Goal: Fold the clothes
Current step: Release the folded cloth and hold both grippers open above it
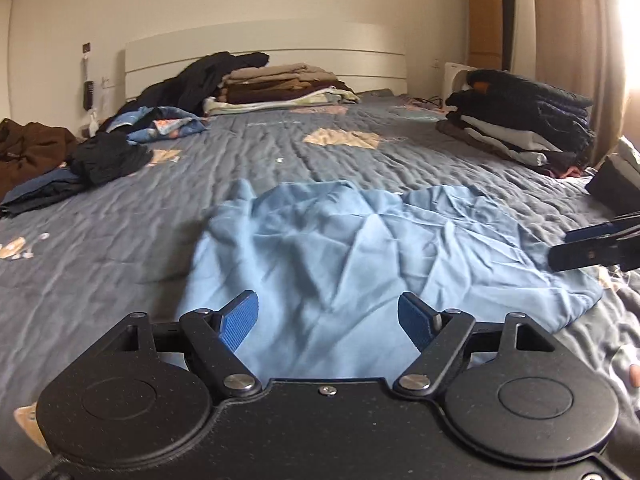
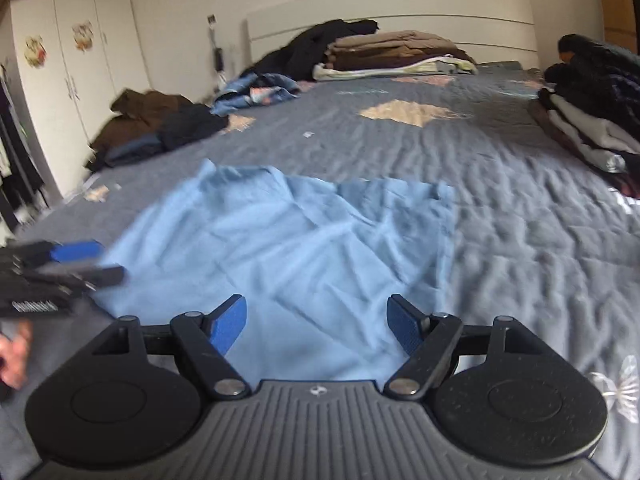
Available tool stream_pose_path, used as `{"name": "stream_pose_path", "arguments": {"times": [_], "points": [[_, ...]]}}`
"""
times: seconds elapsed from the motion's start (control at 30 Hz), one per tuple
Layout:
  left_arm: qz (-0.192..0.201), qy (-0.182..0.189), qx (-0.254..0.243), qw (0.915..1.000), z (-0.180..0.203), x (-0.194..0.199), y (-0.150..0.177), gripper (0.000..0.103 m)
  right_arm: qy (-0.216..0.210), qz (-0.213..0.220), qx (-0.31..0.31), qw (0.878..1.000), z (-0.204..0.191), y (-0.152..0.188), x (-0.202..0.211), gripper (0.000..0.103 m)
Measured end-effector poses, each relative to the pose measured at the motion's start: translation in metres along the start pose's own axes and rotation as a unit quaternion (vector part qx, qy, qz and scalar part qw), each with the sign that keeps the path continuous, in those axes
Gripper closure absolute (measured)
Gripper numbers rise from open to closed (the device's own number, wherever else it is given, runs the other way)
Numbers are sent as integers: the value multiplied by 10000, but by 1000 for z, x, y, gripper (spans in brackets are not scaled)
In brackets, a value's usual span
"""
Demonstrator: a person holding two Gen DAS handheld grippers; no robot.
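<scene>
A wrinkled light blue garment point(image 1: 352, 248) lies spread flat on the grey quilted bed point(image 1: 120, 240); in the right wrist view the same garment point(image 2: 288, 240) fills the near middle. My left gripper point(image 1: 328, 320) hovers open over its near edge, blue pads wide apart, nothing between them. My right gripper point(image 2: 316, 322) is also open above the garment's near right part. The right gripper point(image 1: 580, 246) shows at the right edge of the left wrist view, beside the garment's right corner. The left gripper point(image 2: 80, 264) appears blurred at the left of the right wrist view.
A stack of folded dark and white clothes point(image 1: 528, 124) sits on the bed's right side. Folded brown clothes point(image 1: 280, 84) and a dark jacket lie by the white headboard point(image 1: 264, 44). Loose dark clothes point(image 1: 104, 156) lie at the left. A hand point(image 2: 16, 352) shows at lower left. White wardrobes point(image 2: 68, 72) stand left.
</scene>
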State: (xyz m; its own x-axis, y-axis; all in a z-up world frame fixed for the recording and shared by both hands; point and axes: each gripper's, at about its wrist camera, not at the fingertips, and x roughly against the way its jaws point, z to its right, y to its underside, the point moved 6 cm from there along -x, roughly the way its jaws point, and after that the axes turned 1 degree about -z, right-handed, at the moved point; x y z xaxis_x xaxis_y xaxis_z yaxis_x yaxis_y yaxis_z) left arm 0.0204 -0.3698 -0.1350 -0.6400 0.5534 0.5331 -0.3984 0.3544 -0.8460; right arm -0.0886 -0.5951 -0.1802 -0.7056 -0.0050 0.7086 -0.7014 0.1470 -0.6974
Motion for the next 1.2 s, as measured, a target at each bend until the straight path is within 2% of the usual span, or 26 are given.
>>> {"name": "stream_pose_path", "arguments": {"times": [0.1, 0.2, 0.3, 0.37, 0.43, 0.5, 0.57, 0.67, 0.77, 0.9, 1.03, 1.1, 1.2], "points": [[-452, -7, 17, 9990, 5, -23, 16, 27, -117, -12, -21, 9999, -9, -3, -7, 26], [-700, -160, -91, 9974, -9, -35, 37, 21, -231, -22, -44, 9997, -18, -5, -14, 26], [-568, -261, 213, 9978, -30, -24, 28, 22, -213, 131, -246, 9994, -7, -11, -2, 26], [-215, -217, 542, 9981, -38, -12, 11, 22, -201, 232, -380, 9988, 1, -15, 6, 26], [138, -149, 575, 9981, -35, -8, -9, 22, -191, 336, -515, 9979, 8, -20, 14, 26], [343, -23, 472, 9983, -22, -15, -28, 22, -323, 608, -673, 9954, 8, -40, 15, 26], [315, 128, 478, 9983, -9, -31, -40, 22, -519, 797, -793, 9923, 5, -59, 6, 26], [148, 233, 502, 9984, 4, -59, -44, 22, -801, 738, -1076, 9882, -1, -73, -19, 26], [-105, 284, 352, 9989, 8, -86, -34, 22, -620, 613, -948, 9917, 0, -74, -43, 26], [-481, -65, 220, 9986, -7, -111, -21, 22, -262, 261, -406, 9985, 14, -70, -70, 26], [-659, -591, 416, 9952, -53, -109, -10, 21, -149, 269, -602, 9977, 41, -65, -75, 27], [-691, -806, 644, 9923, -75, -105, -10, 22, 42, 241, -635, 9977, 51, -66, -72, 27], [-550, -829, 966, 9903, -90, -94, -20, 27, 64, 222, -991, 9948, 69, -70, -65, 29]]}}
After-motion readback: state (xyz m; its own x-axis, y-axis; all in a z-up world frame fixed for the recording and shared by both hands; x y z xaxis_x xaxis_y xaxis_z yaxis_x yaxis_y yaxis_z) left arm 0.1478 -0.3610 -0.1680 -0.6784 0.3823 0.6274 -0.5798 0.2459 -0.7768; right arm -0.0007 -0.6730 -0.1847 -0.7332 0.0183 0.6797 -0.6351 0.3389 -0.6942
